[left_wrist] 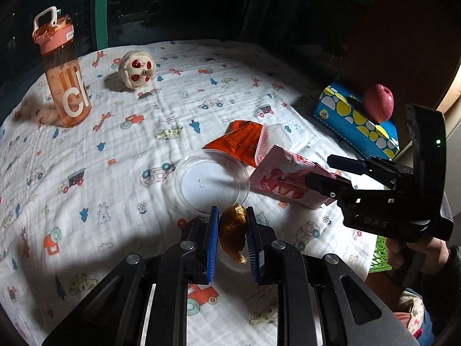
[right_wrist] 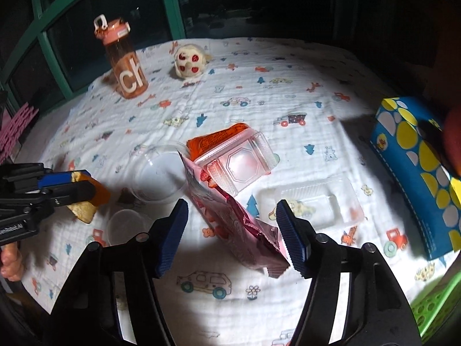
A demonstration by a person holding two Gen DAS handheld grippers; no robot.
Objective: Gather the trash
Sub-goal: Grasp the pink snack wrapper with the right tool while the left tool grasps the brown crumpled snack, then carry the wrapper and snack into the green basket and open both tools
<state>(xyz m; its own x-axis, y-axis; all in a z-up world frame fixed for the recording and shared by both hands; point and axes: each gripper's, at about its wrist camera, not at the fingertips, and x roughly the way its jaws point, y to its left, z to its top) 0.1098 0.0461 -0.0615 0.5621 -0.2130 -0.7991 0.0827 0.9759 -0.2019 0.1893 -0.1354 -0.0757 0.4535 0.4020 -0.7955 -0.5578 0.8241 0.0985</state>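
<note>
Two grippers work mid-frame: left gripper (left_wrist: 230, 235) clamps orange peel (left_wrist: 232, 232). Right gripper (right_wrist: 230, 235) stands open around the pink wrapper (right_wrist: 245, 225). Bare cloth (left_wrist: 115, 155) spreads leftward.

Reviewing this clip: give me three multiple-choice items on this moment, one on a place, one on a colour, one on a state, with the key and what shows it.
1. Where does the apple sit?
A. on the blue spotted box
B. inside the clear round lid
C. beside the water bottle

2. What colour is the wrapper between the right gripper's jaws?
A. green
B. pink
C. black

3. How does the left gripper stand?
A. wide open over bare cloth
B. shut on a peel
C. shut on the bottle's handle

Key: 1 A, the apple rests on top of the blue spotted box. 2 B, the pink wrapper lies between the jaws, which do not yet press it. 3 B, the blue pads clamp the orange-brown peel.
</note>
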